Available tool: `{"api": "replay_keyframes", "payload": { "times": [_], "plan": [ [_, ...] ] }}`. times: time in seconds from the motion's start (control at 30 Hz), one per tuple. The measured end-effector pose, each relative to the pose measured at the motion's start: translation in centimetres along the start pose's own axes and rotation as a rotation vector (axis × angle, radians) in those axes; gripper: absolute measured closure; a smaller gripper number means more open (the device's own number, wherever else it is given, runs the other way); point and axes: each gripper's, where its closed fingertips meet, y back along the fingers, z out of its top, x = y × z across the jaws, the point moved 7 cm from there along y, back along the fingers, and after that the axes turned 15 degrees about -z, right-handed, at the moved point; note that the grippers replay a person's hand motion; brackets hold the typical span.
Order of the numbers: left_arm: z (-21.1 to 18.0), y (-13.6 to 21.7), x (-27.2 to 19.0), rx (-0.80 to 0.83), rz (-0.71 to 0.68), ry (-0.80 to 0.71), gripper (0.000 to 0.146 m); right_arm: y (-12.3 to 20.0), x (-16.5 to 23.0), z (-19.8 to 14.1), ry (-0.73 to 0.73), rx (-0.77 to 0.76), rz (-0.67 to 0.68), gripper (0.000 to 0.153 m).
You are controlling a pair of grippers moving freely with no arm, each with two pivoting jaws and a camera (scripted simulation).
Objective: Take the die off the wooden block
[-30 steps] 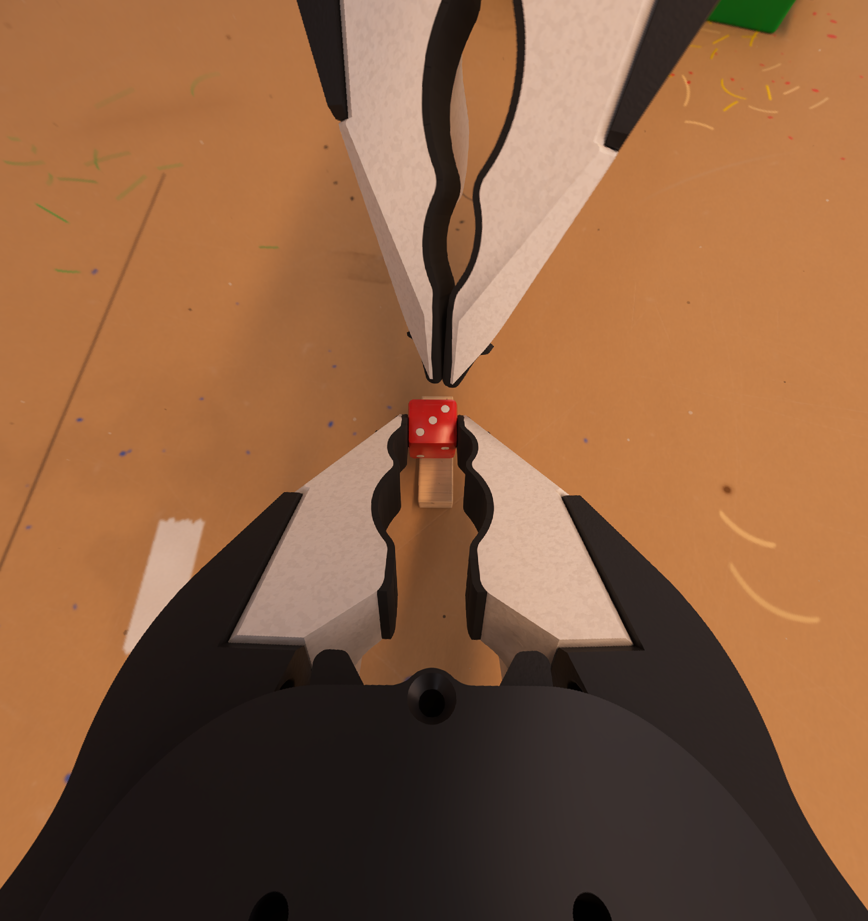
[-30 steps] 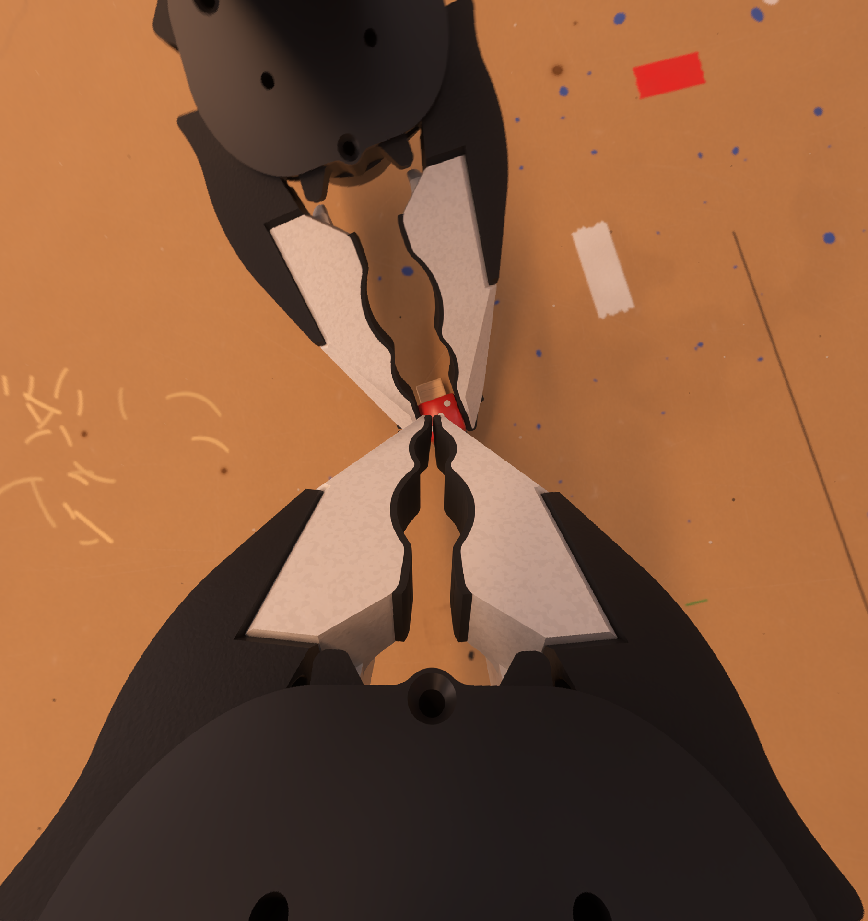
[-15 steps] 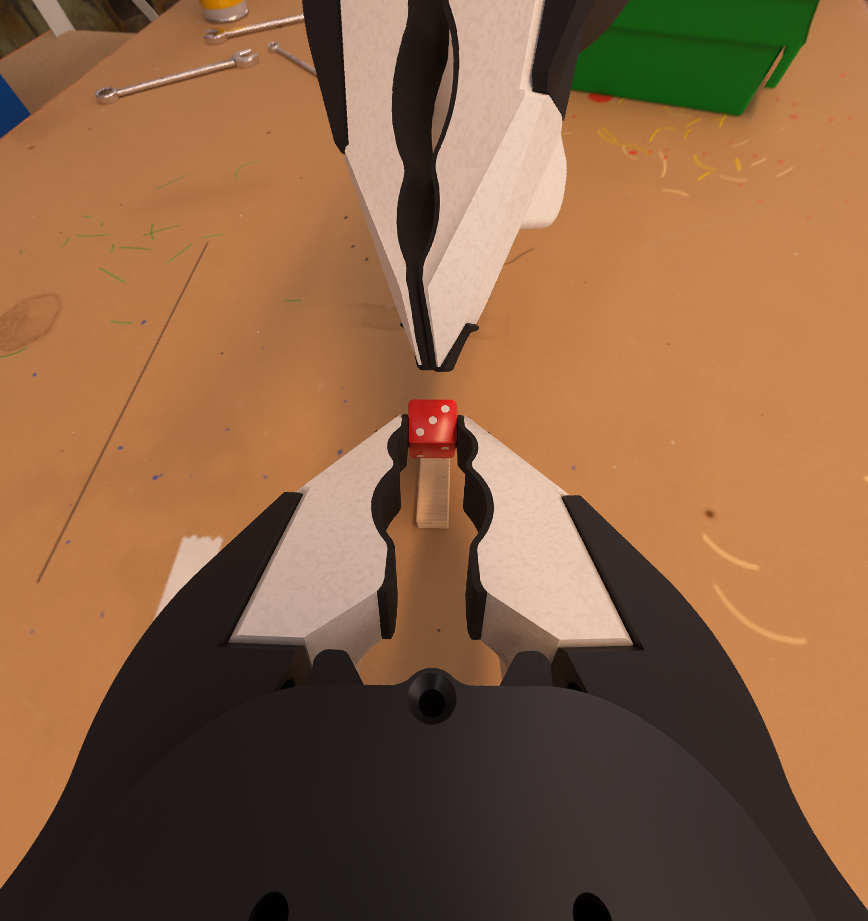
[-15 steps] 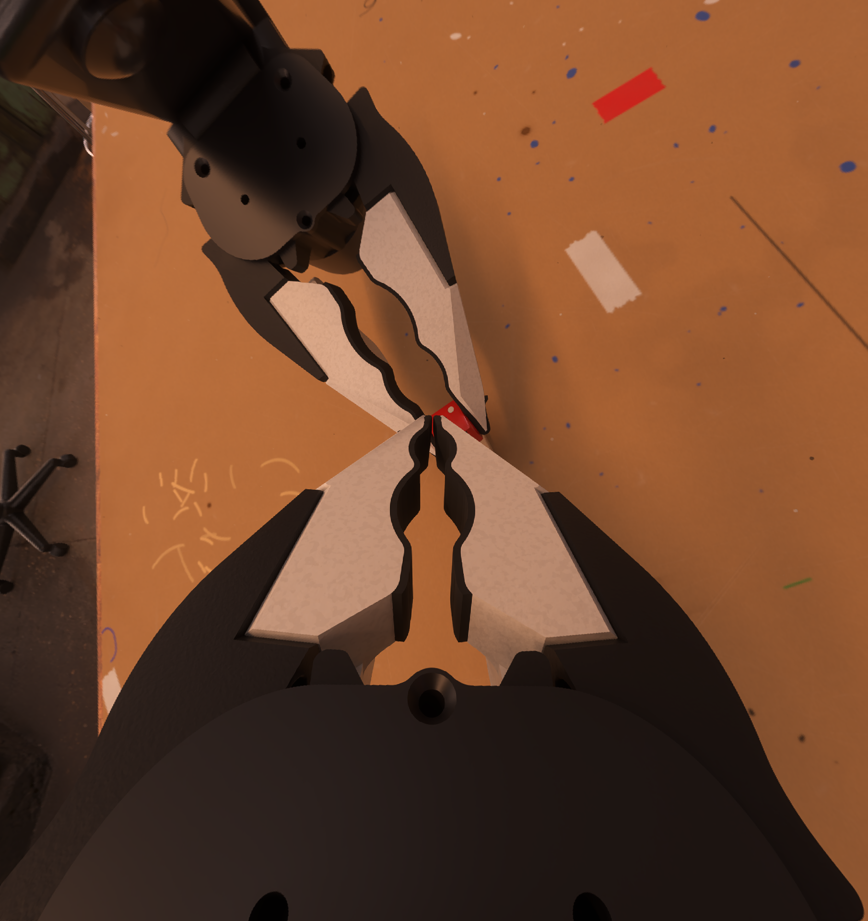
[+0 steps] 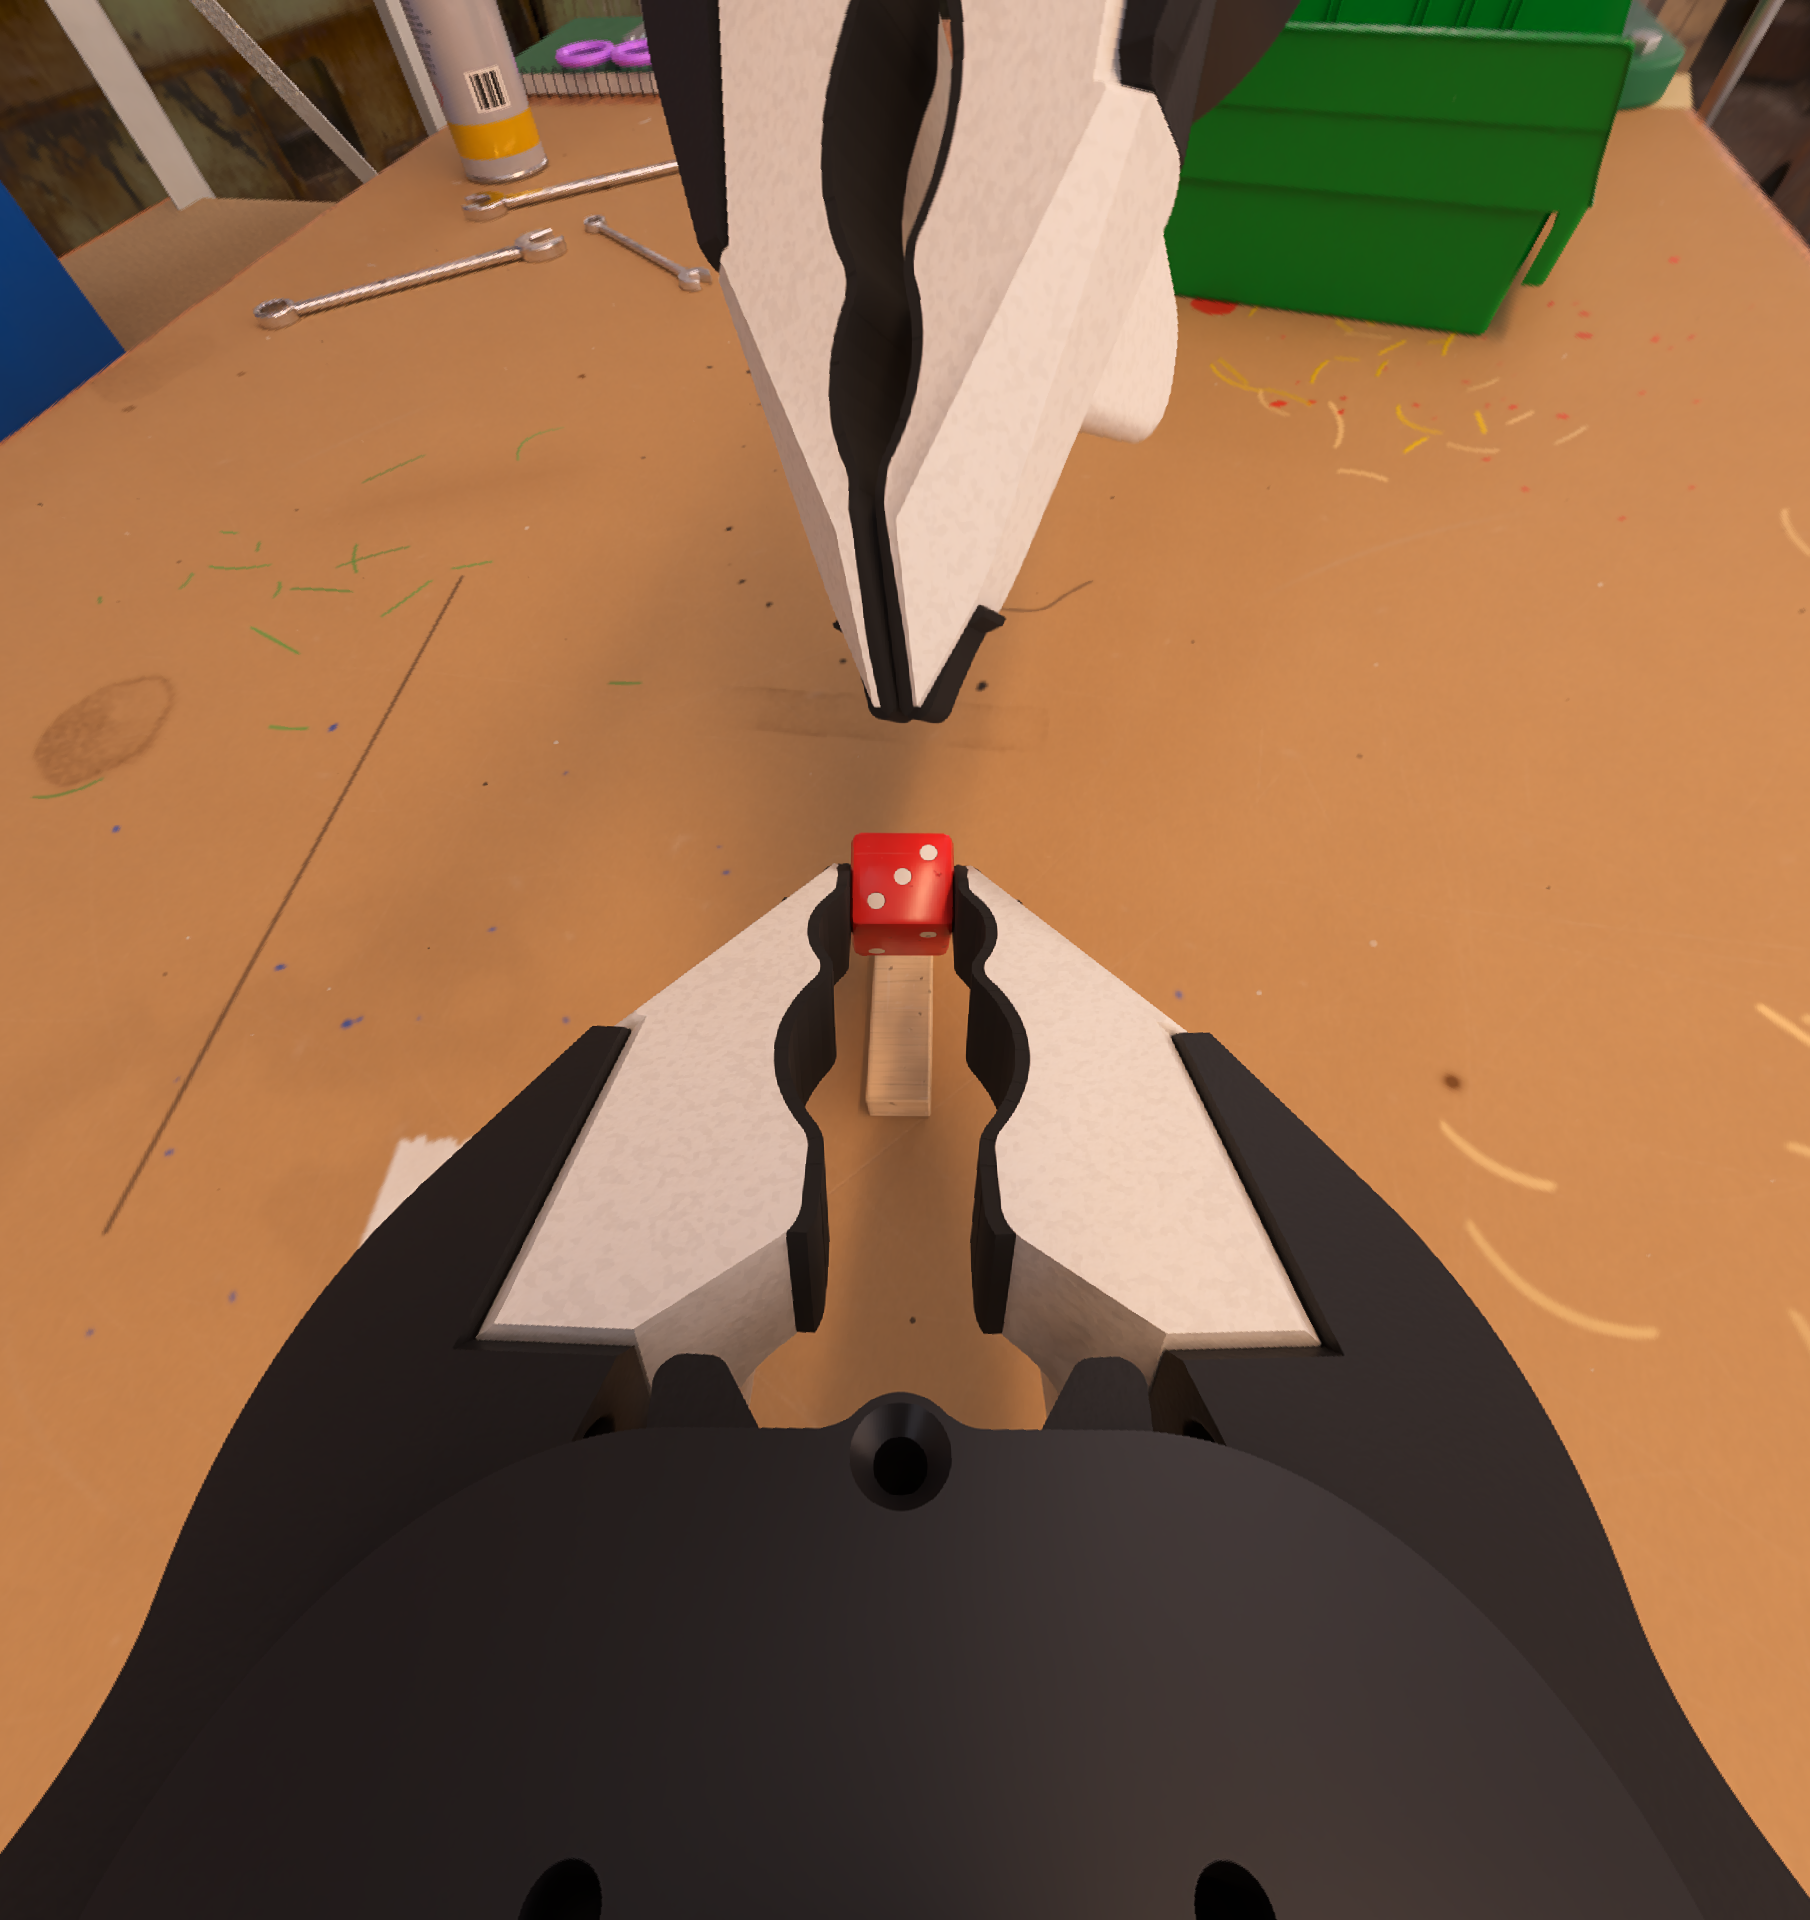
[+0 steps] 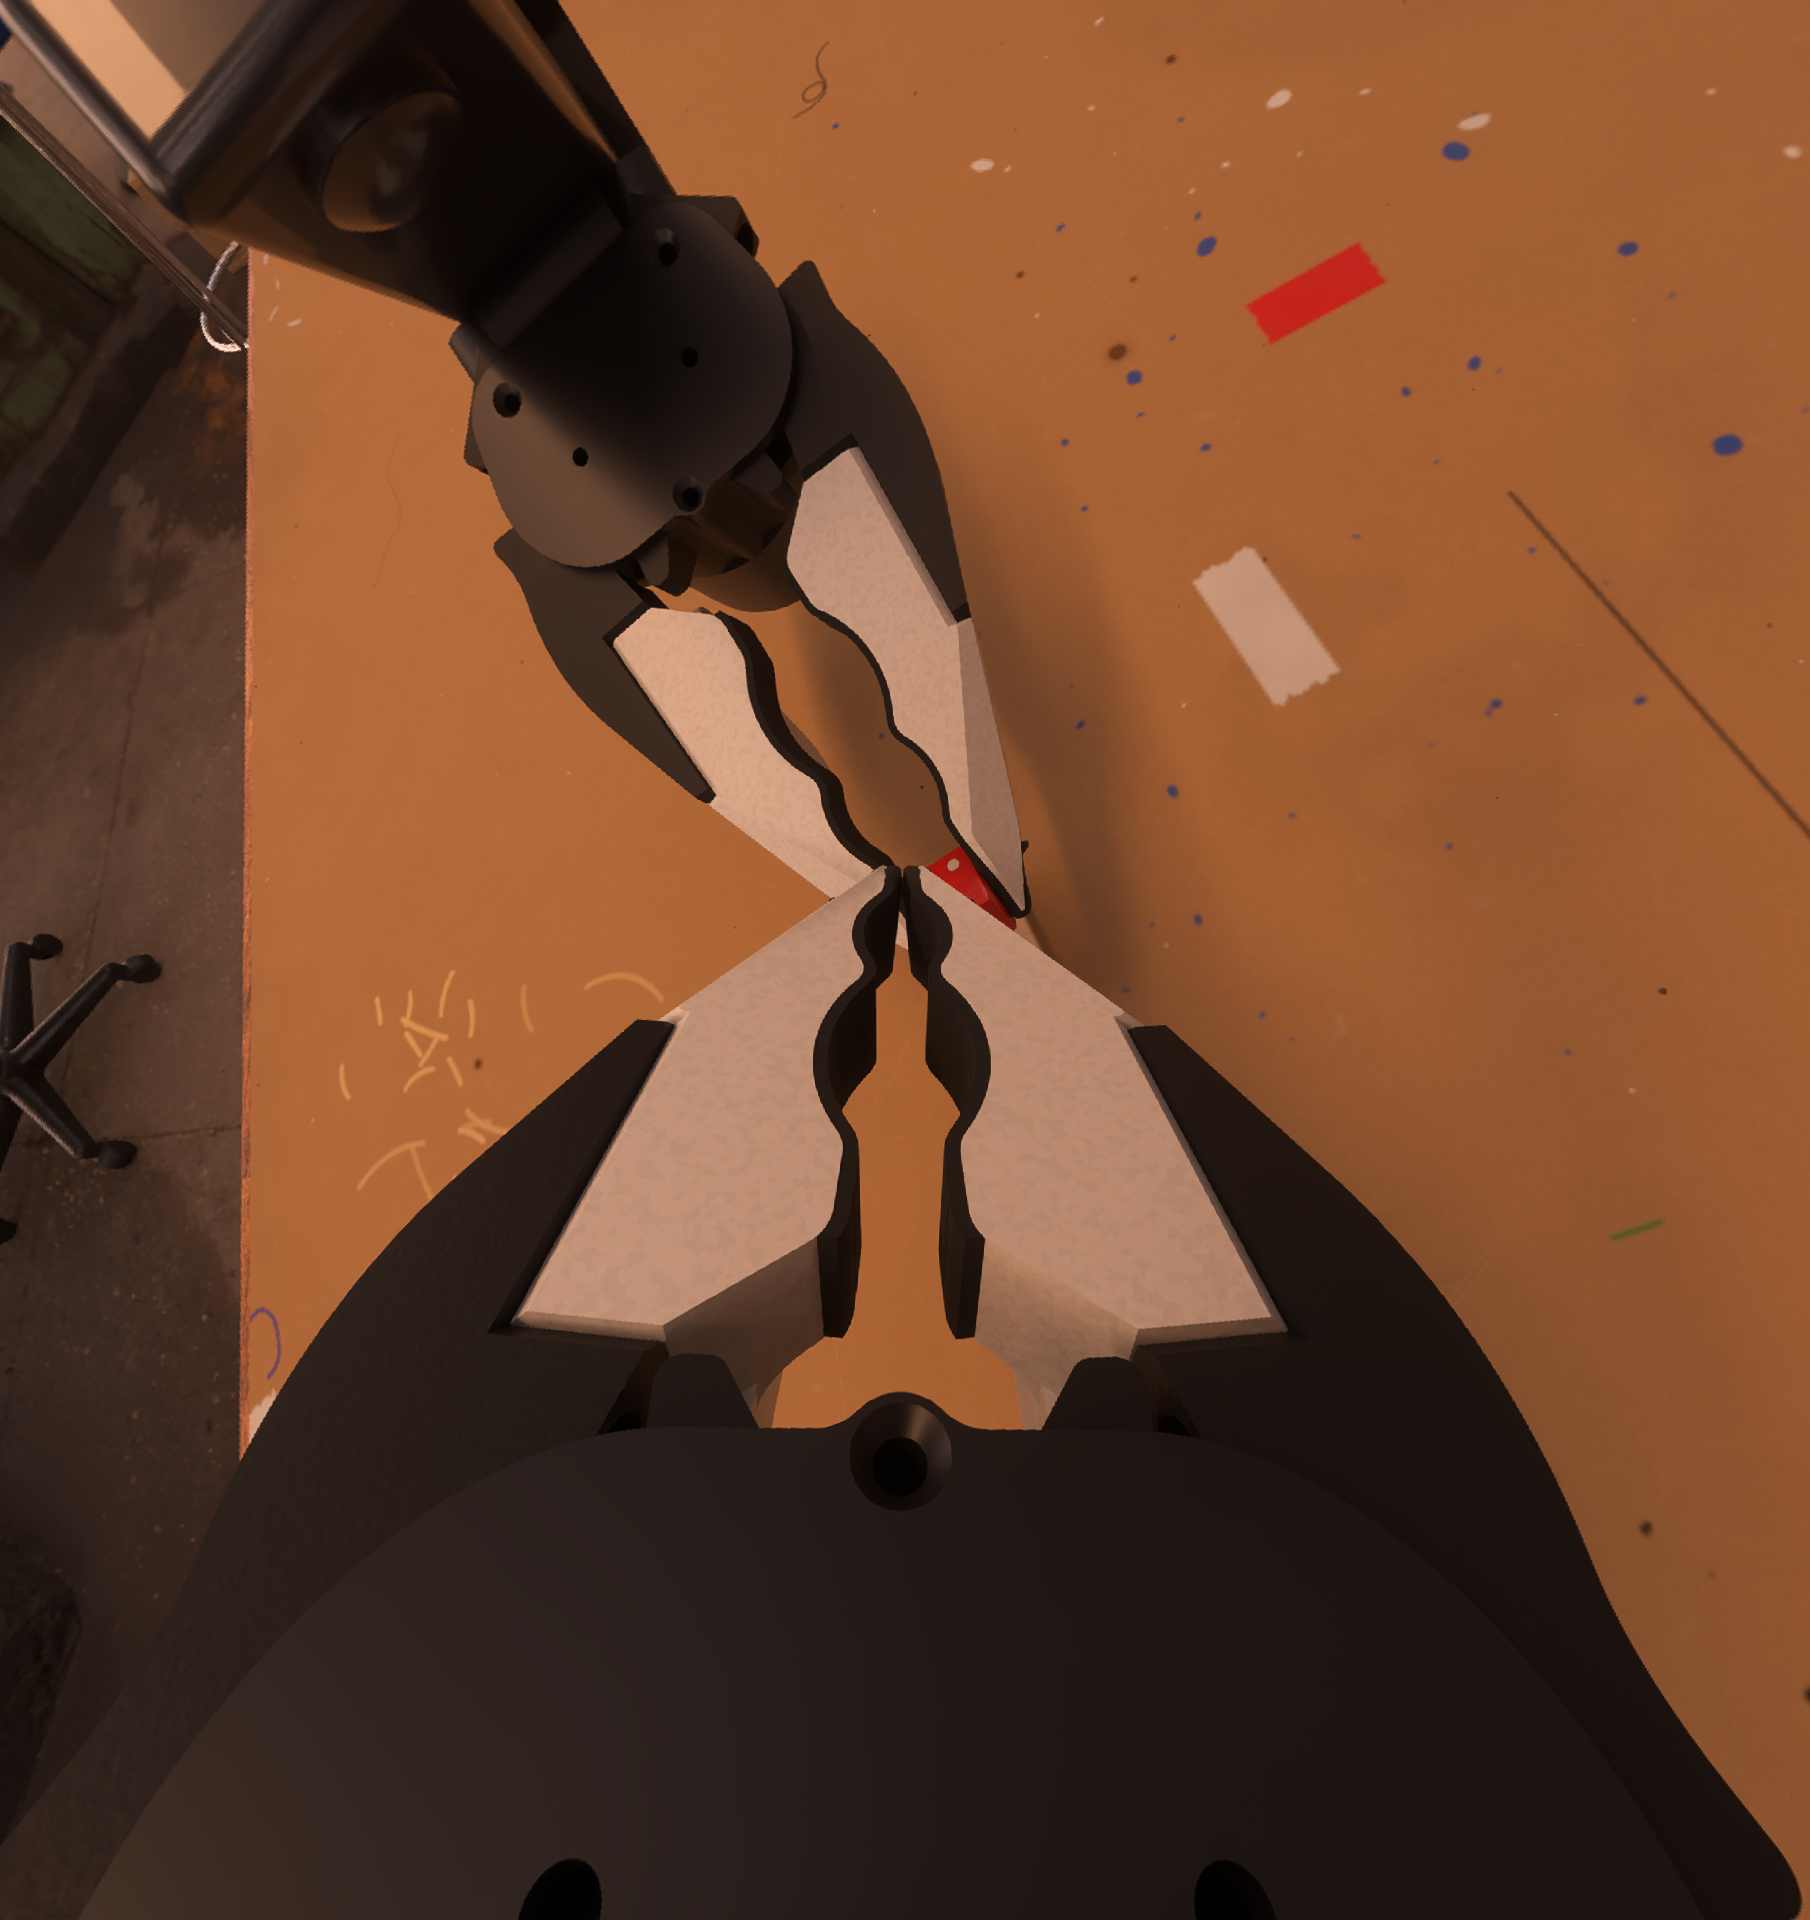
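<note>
My left gripper [image 5: 901,899] is shut on the red die [image 5: 901,891], its pads pressing the die's left and right sides. The small wooden block [image 5: 899,1039] stands on the table between my left fingers, just below the die; I cannot tell whether they touch. My right gripper [image 5: 906,712] is shut and empty, tips pointing down, a short way beyond and above the die. In the right wrist view my right gripper [image 6: 899,878] hovers over the left gripper [image 6: 951,878], with a corner of the die [image 6: 968,885] showing. The block is hidden there.
A green bin [image 5: 1400,156] stands at the back right, with wrenches [image 5: 413,275] and a spray can [image 5: 485,94] at the back left. White tape [image 6: 1265,623] and red tape [image 6: 1314,291] lie flat on the table. The table edge [image 6: 248,831] runs on the left, with a chair base [image 6: 28,1081] on the floor.
My right gripper has drawn back and up, away from the die. My left gripper keeps its hold on the die, and more of the block's length shows beneath it.
</note>
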Motion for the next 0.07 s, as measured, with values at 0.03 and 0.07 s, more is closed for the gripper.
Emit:
{"api": "replay_keyframes", "payload": {
  "times": [0.03, 0.07],
  "plan": [
    [-0.07, 0.00, -0.03, 0.008, 0.006, -0.007, 0.127, 0.00, -0.01, -0.04, -0.002, 0.002, -0.001, 0.152],
    [-0.09, 0.01, -0.07, 0.010, 0.010, -0.014, 0.127, -0.01, -0.01, -0.07, -0.001, 0.006, -0.005, 0.152]
  ]
}}
